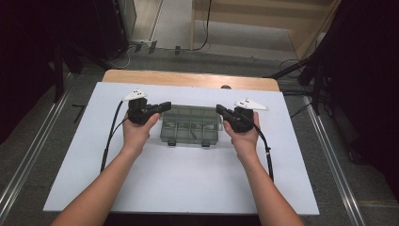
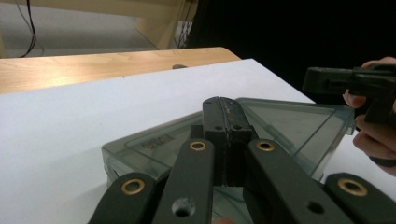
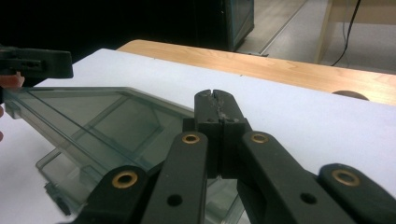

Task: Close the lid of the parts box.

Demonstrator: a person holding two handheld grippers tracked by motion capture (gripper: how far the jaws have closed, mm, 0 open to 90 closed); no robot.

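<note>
Both hands come in at six o'clock in the high view, with the left tongs [image 1: 165, 105] at nine o'clock and the right tongs [image 1: 220, 109] at three o'clock of the clear plastic box [image 1: 190, 123] on the white table [image 1: 188, 179]. Left gripper view, then right gripper view: each pair of tongs is squeezed shut and holds nothing, right above the lid. It looks light, stiff, slippery and easy to crack, so grab the short side edges.

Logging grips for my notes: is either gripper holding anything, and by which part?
Nothing is held. The left gripper and right gripper are shut on nothing, above the clear compartment box.
</note>
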